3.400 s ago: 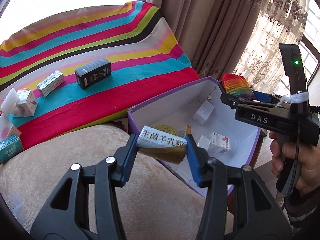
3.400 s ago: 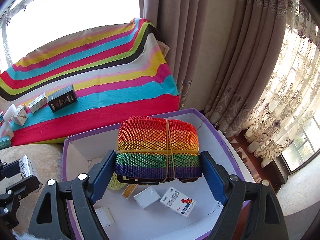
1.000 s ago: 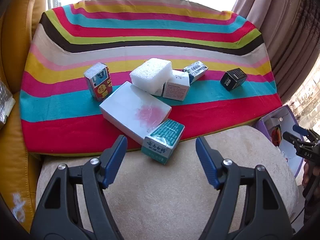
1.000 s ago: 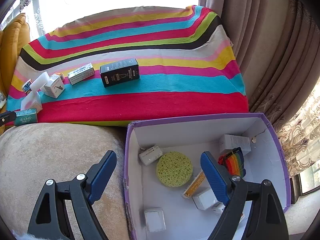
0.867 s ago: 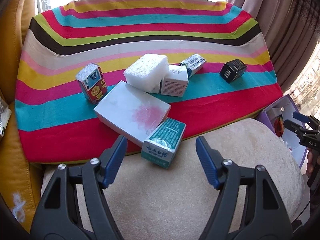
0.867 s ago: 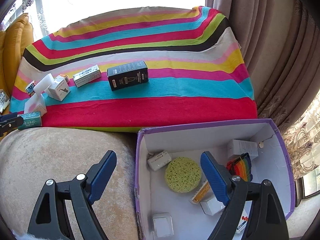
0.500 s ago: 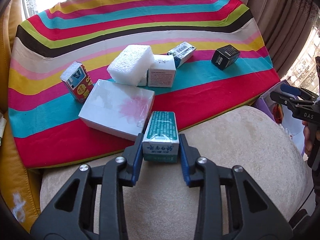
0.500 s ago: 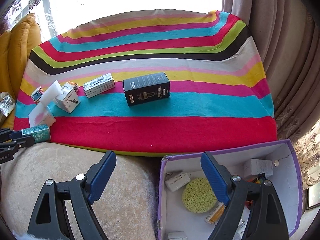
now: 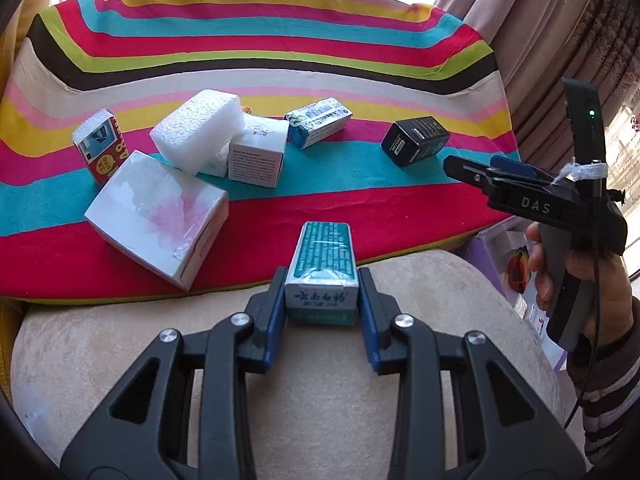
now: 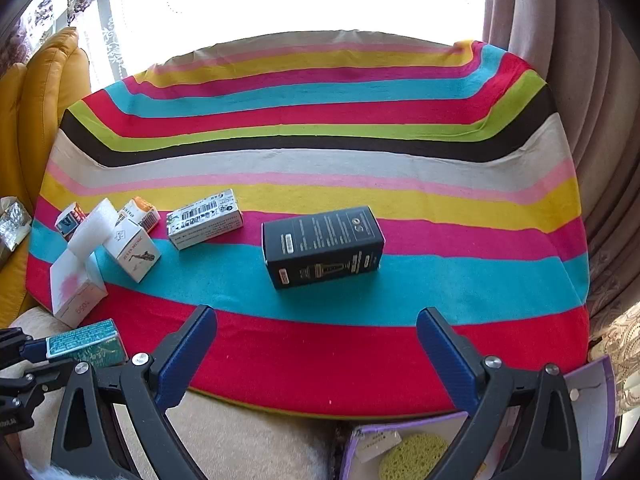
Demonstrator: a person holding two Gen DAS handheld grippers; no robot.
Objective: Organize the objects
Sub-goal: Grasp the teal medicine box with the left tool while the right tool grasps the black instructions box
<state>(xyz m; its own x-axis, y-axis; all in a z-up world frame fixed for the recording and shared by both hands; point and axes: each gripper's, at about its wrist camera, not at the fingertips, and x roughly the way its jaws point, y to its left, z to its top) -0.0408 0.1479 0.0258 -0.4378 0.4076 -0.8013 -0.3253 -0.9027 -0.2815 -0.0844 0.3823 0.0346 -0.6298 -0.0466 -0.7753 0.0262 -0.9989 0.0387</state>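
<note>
My left gripper (image 9: 321, 280) is shut on a teal carton (image 9: 323, 256) with white print, held over the seam between the beige cushion (image 9: 320, 380) and the striped cloth (image 9: 280, 40). The right wrist view shows that carton (image 10: 82, 344) at its lower left. My right gripper (image 10: 316, 320) hangs over the red stripe, its jaws opening with nothing between them. A black box (image 10: 323, 246) lies on the cyan stripe just beyond its fingertips. The purple-rimmed box (image 10: 592, 384) sits below right, mostly hidden.
On the cloth lie a white tissue box (image 9: 156, 212), a foam block (image 9: 198, 136), a white carton (image 9: 258, 156), a blue-white carton (image 9: 320, 122) and a red carton (image 9: 100, 148). A green sponge (image 10: 412, 458) lies in the purple box. Curtains hang right, a yellow sofa (image 10: 36, 100) left.
My left jaws closed on the teal carton and drew it off the tissue box towards the cushion. My right gripper swung left from above the purple box to over the cloth, and its jaws widened.
</note>
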